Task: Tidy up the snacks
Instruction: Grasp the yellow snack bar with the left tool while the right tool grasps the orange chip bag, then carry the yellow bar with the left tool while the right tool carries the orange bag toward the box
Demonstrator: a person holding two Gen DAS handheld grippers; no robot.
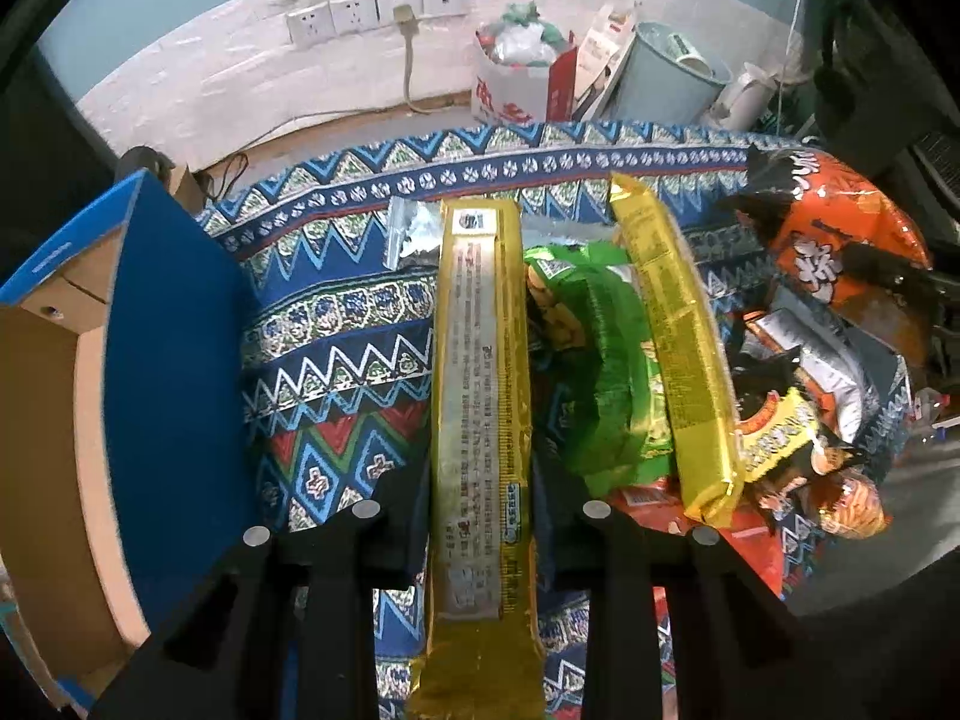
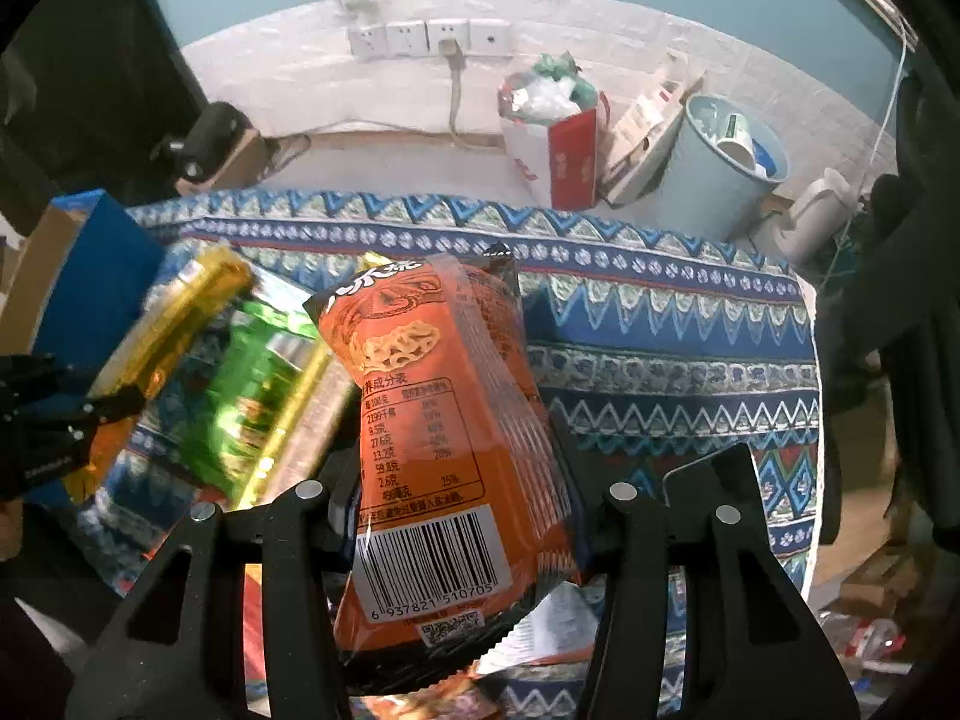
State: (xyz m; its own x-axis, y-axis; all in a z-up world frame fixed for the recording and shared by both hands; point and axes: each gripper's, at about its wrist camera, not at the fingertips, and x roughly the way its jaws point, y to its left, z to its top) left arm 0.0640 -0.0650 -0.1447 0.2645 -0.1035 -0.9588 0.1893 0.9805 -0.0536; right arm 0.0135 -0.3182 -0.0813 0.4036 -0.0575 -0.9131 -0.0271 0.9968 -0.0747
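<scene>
From the left wrist, the left gripper (image 1: 480, 516) is clamped on a long yellow packet (image 1: 478, 396) that runs straight out between its fingers, over the patterned cloth (image 1: 336, 312); left of that packet stands the blue cardboard box (image 1: 174, 372) — open, brown inside; to its right lie a green bag (image 1: 600, 372) and a second yellow packet (image 1: 678, 354). From the right wrist, the right gripper (image 2: 462, 516) grips an orange snack bag (image 2: 444, 420) — barcode toward the camera; the box (image 2: 78, 276) sits far left of it.
</scene>
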